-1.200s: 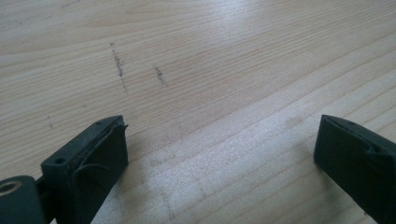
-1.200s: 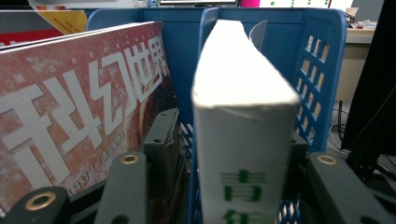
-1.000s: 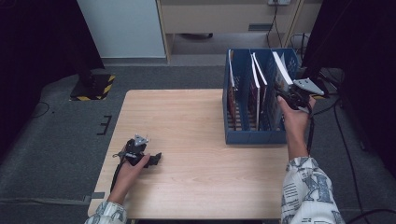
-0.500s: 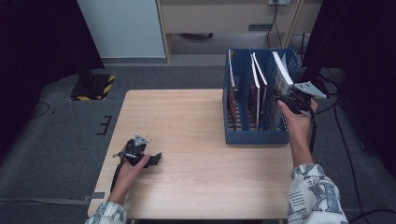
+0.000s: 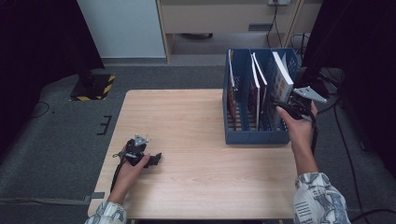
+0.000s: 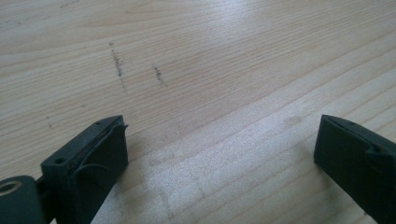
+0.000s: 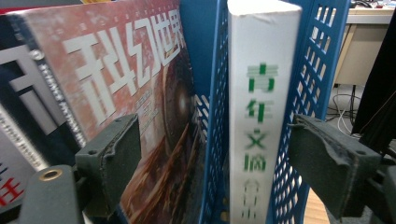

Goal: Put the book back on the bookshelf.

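Note:
A blue file rack (image 5: pixel 254 136) stands at the table's right, holding upright magazines (image 5: pixel 255 86) and a white book (image 5: pixel 283 77) in its rightmost compartment. My right gripper (image 5: pixel 284 105) is at the near end of that compartment. In the right gripper view its jaws have just been opening. They now stand apart around the white book's spine (image 7: pixel 261 116) and a blue divider (image 7: pixel 217 112), and neither pad presses on them. A red magazine (image 7: pixel 140 70) stands by the left jaw. My left gripper (image 5: pixel 148 159) rests low on the table's near left, open (image 6: pixel 224 135) over bare wood.
The light wooden table (image 5: pixel 187 121) has bare room between the two hands. Grey carpet surrounds it. A cabinet (image 5: pixel 219 18) stands at the back, and a yellow-and-black striped base (image 5: pixel 93 86) sits on the floor at the left. Cables run on the floor right of the rack.
The right hand has shifted slightly back toward the near end of the rack. The left hand and its gripper have stayed put.

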